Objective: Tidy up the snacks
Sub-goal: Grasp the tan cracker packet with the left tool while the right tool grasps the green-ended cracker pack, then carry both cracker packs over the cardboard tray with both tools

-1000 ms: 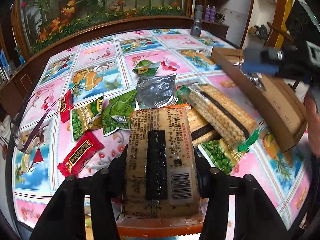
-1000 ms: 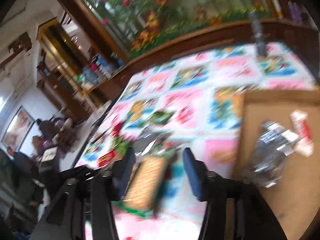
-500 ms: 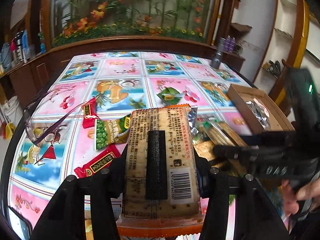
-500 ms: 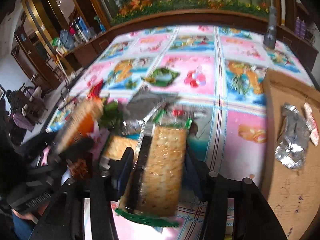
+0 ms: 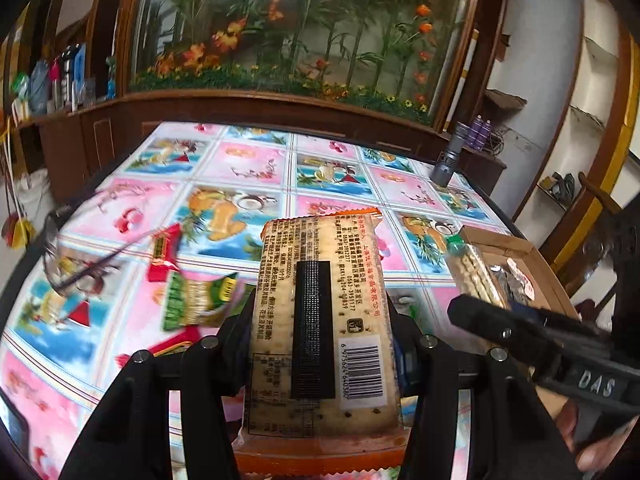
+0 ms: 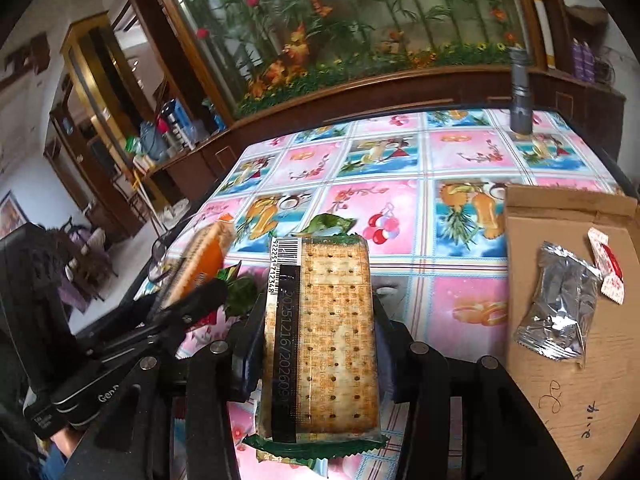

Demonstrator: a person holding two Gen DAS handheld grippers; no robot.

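Two cracker packs are up off the desk (image 6: 460, 276), one in each claw. The left claw (image 5: 324, 344) is clamped on the orange-edged cracker pack (image 5: 320, 320), its barcode side facing up, held above the patterned cloth. The right claw (image 6: 316, 344) has just been closing its jaws, and the green-edged cracker pack (image 6: 324, 332) sits squeezed between its pads — the two packs are near each other, side by side. To the right lies the cardboard box (image 6: 560, 380), open and flat on the desk, with a silver packet (image 6: 560, 304) and a small red-and-white packet (image 6: 608, 272) inside it. Left on the cloth are a green pea packet (image 5: 196, 300), blurred, and a red candy wrapper (image 5: 162, 254) — both well apart from the box.
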